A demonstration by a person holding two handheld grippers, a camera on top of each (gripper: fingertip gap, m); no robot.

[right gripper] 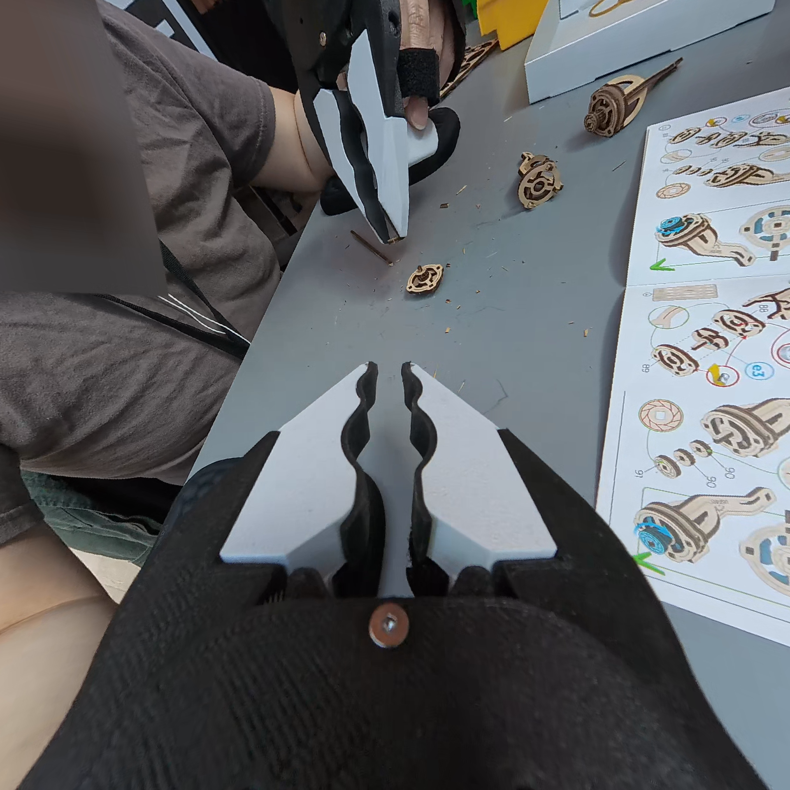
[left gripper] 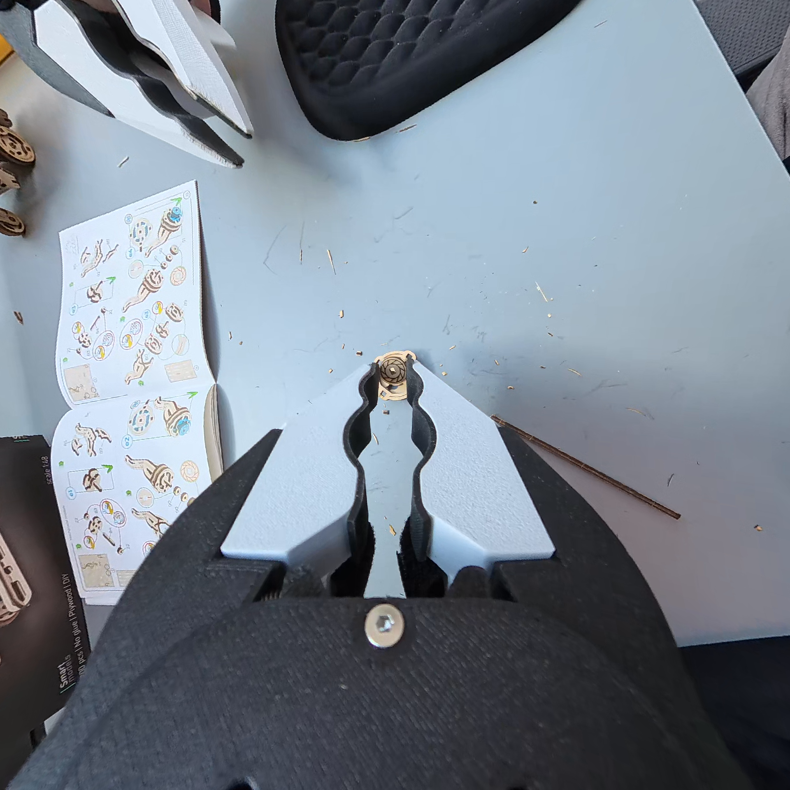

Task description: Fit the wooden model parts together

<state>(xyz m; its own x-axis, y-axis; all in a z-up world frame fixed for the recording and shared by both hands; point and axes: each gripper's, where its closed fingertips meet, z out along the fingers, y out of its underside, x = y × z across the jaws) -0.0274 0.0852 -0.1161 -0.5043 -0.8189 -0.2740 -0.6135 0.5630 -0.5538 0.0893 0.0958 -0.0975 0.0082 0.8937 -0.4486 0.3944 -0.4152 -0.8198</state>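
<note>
My left gripper (left gripper: pixel 392 367) is shut on a small dark round wooden disc (left gripper: pixel 393 372) with a square hole, pinched by its edges at the fingertips. It hangs just above a tan wooden flange part (left gripper: pixel 395 394) that lies on the grey table. In the right wrist view the left gripper (right gripper: pixel 395 239) points down with the disc edge-on at its tips. The flange part (right gripper: pixel 423 280), with a small peg standing in its middle, lies a little beyond them. My right gripper (right gripper: pixel 390 369) is narrowly open and empty, low over the table, well short of the flange part. It also shows at the top left of the left wrist view (left gripper: pixel 243 147).
An open instruction booklet (left gripper: pixel 128 342) (right gripper: pixel 705 342) lies beside the work spot. Built wooden wheel assemblies (right gripper: pixel 538 181) (right gripper: pixel 615 107) lie beyond it. A thin wooden stick (left gripper: pixel 585 468), a black box (left gripper: pixel 30 555), a black padded rest (left gripper: pixel 406 64) and a white box (right gripper: pixel 598 51) are around. A person's torso (right gripper: pixel 171 256) is at the table edge. Tip to tip, the grippers are about 12 centimetres apart. To the thin wooden stick (left gripper: pixel 585 468): left tips about 10 centimetres, right tips about 25 centimetres. It is also in sight in the right wrist view (right gripper: pixel 368 245).
</note>
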